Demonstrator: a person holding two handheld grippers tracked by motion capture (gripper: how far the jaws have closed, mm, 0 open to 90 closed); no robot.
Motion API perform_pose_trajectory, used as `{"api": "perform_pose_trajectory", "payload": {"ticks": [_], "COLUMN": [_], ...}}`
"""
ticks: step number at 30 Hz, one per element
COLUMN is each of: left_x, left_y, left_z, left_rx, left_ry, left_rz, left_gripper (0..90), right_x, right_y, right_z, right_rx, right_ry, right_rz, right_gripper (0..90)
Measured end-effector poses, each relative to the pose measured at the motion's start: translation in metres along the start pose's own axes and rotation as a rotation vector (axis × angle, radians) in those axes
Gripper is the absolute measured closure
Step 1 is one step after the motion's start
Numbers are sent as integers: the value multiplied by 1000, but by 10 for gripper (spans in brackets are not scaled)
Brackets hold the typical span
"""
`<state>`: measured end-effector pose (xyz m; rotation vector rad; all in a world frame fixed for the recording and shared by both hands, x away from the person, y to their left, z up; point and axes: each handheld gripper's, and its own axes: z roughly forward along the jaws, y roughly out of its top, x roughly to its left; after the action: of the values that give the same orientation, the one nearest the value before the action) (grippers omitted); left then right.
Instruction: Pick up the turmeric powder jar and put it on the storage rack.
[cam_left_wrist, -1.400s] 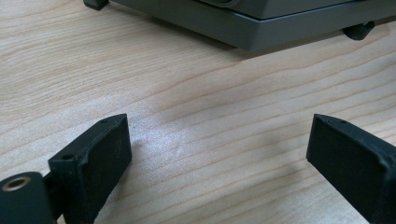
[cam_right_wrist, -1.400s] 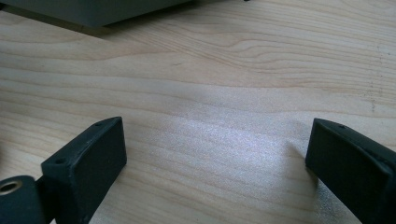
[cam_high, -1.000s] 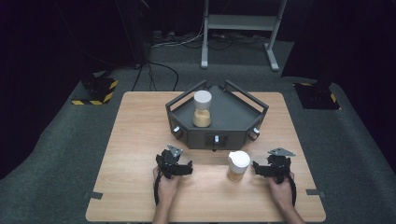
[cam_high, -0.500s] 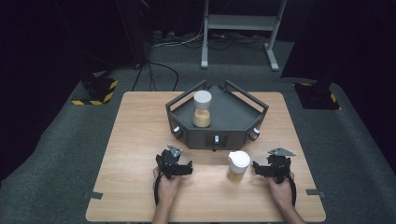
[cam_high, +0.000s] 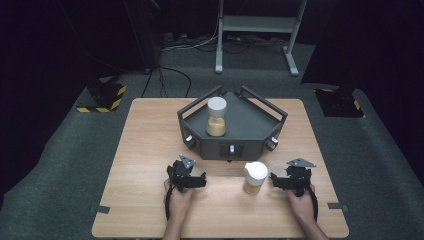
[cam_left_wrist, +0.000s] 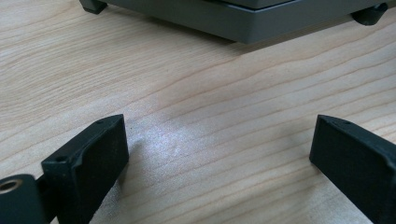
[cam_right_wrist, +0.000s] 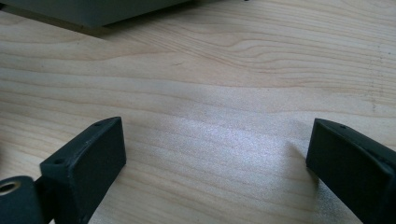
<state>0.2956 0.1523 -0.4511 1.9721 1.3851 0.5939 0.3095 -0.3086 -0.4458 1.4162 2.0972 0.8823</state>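
Pale wooden surface (cam_high: 150, 150) is carrying the dark grey angular tray (cam_high: 250, 122), which is holding one white-capped jar of tan powder (cam_high: 216, 117). A second white-lidded jar (cam_high: 255, 177) is standing in front of the tray, just beside the right gripper (cam_high: 274, 180), whose jaws have just been opening with nothing between them. Left gripper (cam_high: 202, 181) is resting spread wide, holding nothing. Likely the pre-grasp step; next, the right gripper needs to straddle that jar, then close.

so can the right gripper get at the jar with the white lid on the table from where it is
Probably yes: the right gripper sits open beside the jar, with bare table between them and nothing between its jaws.
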Motion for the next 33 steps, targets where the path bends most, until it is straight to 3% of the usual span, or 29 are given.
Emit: {"api": "perform_pose_trajectory", "payload": {"ticks": [15, 22, 33], "left_x": [-1, -1, -1], "left_y": [0, 0, 0], "left_z": [0, 0, 0], "left_rx": [0, 0, 0], "left_ry": [5, 5, 5], "left_rz": [-1, -2, -2], "left_gripper": [47, 47, 47], "right_x": [-1, -13, -18], "right_y": [0, -11, -28], "right_z": [-1, -10, -28], "right_rx": [6, -14, -39], "right_ry": [15, 87, 171], "right_rz": [-7, -20, -98], "right_gripper": [4, 3, 3]}}
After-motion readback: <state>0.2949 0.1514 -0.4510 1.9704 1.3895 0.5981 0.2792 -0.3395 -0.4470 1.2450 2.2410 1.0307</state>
